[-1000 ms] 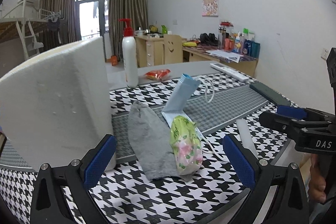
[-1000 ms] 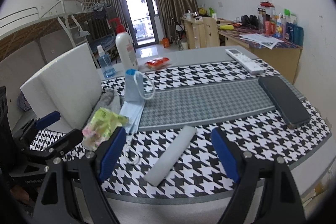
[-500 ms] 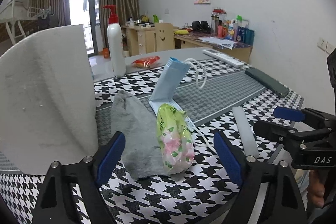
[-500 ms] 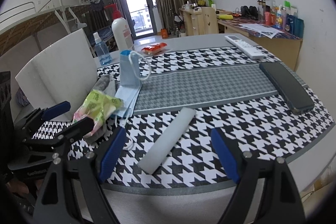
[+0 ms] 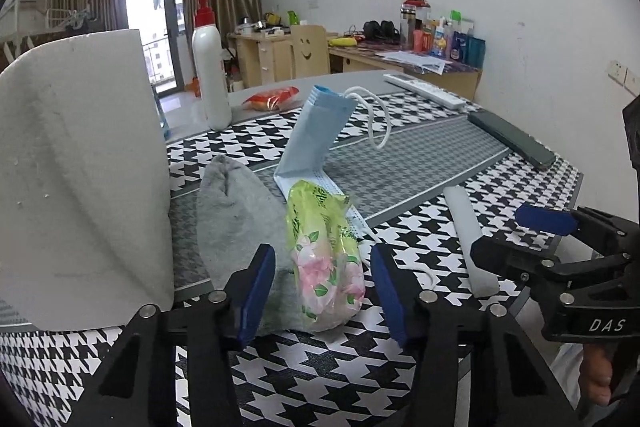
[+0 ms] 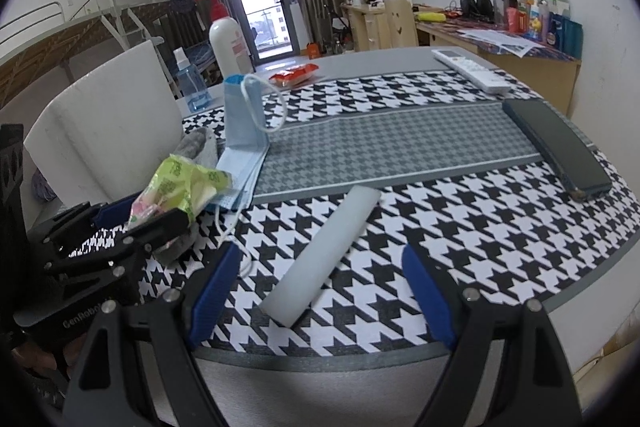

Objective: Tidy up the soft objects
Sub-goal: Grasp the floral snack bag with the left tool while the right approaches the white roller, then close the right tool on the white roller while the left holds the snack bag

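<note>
left gripper [image 5: 323, 281] low over the houndstooth cloth [image 5: 400, 163], its 2 blue pads either side of the green tissue pack [image 5: 324, 259] with a gap on each side, so not clamped on it; pack lies on the grey sock [image 5: 236, 211] and against the folded blue mask [image 5: 316, 135], beside the white foam block [image 5: 80, 179]. right gripper [image 6: 320, 291] spread wide, empty, straddling the near end of the white foam roll [image 6: 324, 259], pads clear of it. pump bottle [image 5: 210, 75], remote [image 6: 472, 69] and dark case [image 6: 560, 147] lie farther back.
</note>
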The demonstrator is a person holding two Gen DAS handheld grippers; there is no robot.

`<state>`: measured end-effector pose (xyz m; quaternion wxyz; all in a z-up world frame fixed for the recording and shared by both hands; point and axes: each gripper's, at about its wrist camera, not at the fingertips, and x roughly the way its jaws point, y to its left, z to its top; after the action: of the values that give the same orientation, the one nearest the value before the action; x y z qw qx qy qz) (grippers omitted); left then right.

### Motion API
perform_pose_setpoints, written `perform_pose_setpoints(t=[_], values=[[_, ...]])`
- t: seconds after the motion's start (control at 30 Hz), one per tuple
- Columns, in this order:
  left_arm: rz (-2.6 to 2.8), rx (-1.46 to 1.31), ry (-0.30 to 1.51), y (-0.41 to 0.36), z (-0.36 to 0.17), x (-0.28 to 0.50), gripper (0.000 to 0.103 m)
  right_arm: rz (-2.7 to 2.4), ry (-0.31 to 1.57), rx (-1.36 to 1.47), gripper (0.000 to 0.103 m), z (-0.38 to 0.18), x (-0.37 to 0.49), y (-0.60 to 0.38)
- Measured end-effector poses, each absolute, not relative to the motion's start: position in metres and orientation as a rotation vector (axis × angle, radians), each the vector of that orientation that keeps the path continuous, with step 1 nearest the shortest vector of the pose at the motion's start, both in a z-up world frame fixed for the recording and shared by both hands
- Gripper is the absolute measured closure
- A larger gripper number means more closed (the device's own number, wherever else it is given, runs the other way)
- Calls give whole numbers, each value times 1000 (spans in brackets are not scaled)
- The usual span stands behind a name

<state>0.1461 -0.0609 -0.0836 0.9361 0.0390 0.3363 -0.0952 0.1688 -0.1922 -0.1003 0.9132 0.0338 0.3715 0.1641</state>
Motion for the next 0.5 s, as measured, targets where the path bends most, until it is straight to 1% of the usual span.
perform_pose_setpoints(t=[0.03, 0.07, 0.1, 0.3, 0.37, 0.47, 0.5], values=[[-192, 86, 694, -62, -84, 147, 56, 335, 773, 70, 17, -101, 170, -192], [-189, 98, 707, -65, -86, 148, 64, 338, 777, 73, 18, -103, 171, -191], [-189, 103, 715, -66, -88, 149, 65, 338, 782, 72, 19, -104, 172, -191], [-183, 109, 723, -67, -90, 149, 67, 317, 805, 60, 33, -108, 174, -188], [-178, 110, 721, -67, -90, 148, 71, 309, 807, 49, 43, -108, 173, -187], [-179, 104, 723, -66, -90, 148, 72, 293, 807, 24, 52, -107, 171, -183], [-182, 105, 724, -66, -90, 149, 73, 293, 808, 19, 54, -107, 171, -182]])
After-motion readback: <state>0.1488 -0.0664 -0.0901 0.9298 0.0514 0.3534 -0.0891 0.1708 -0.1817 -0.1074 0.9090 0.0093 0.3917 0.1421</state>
